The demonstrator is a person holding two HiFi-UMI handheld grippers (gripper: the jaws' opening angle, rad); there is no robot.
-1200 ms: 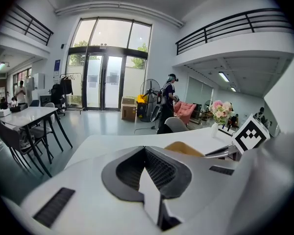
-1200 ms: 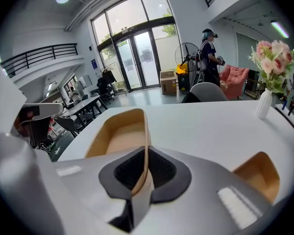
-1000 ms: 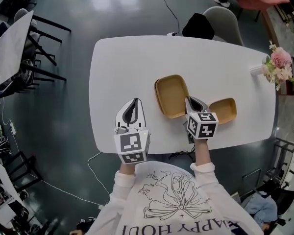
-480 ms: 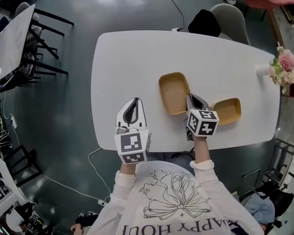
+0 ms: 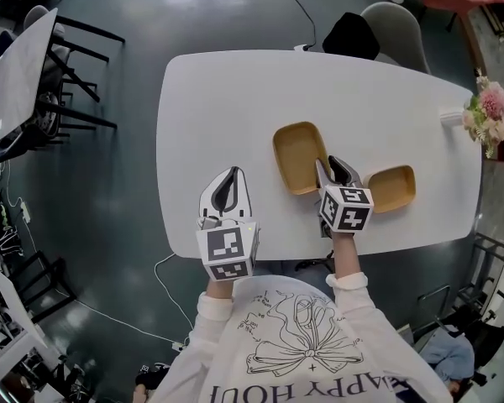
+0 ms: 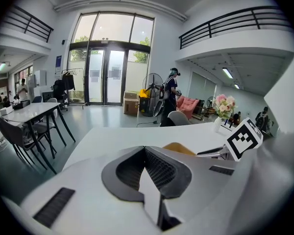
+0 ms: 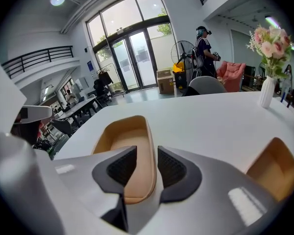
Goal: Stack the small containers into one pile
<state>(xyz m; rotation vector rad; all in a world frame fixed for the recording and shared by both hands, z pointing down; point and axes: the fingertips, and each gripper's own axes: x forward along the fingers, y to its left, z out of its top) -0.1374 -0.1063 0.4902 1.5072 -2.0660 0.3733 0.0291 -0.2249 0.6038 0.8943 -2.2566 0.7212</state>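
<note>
Left gripper [image 5: 230, 175] jaws together, empty, over near edge of white table [image 5: 235, 91], left of both containers. Larger tan container [image 5: 296, 154] mid-table, near right rim between jaws of right gripper [image 5: 333, 166]; jaws have just been opening, now apart, pads off rim. Smaller tan container [image 5: 393, 188] just right of that gripper, apart from larger one.

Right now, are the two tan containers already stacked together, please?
No, the smaller container sits apart from the larger container on the white table.
</note>
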